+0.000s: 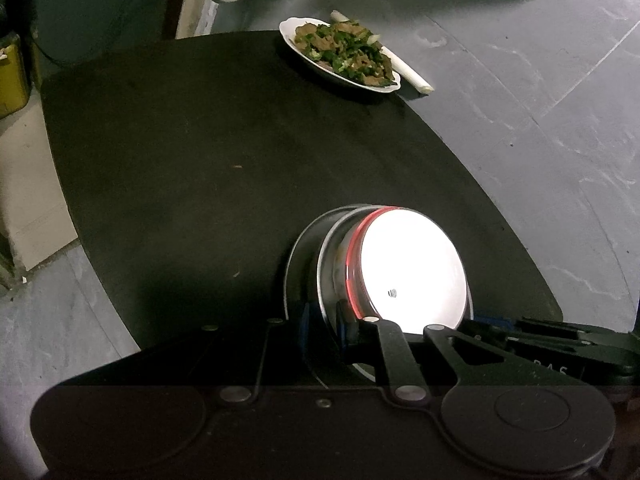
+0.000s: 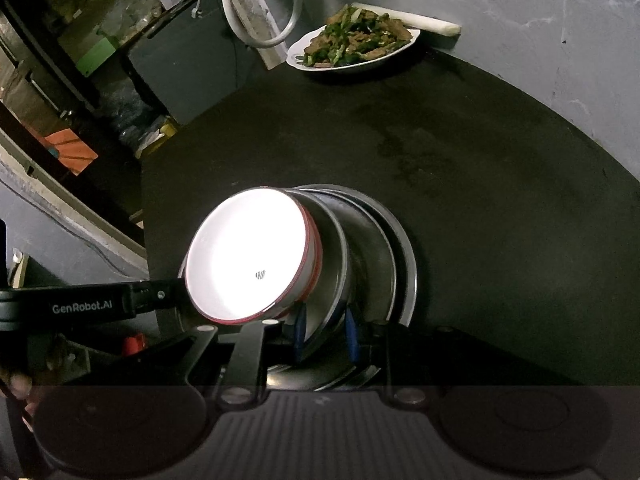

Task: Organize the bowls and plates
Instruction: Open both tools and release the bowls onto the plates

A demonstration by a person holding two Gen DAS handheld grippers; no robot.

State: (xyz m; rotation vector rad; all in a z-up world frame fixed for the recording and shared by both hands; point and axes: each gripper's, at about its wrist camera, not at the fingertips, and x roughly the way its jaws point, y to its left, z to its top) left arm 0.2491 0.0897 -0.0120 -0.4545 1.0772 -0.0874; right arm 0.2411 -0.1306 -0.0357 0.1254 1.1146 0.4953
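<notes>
Both tongs, left gripper (image 1: 324,320) and right gripper (image 2: 324,332), grasp the nested stack (image 2: 320,264) at six o'clock on the black table (image 1: 200,160); food plate (image 1: 340,54) at twelve remains apart, untidied.

the white bowl (image 1: 416,268) glares so bright its inside cannot be read, and its small mark is too tiny to tell. below the bowl, the steel plates (image 2: 376,264) vanish behind the right tool (image 2: 324,330); their count stays unclear.
</notes>
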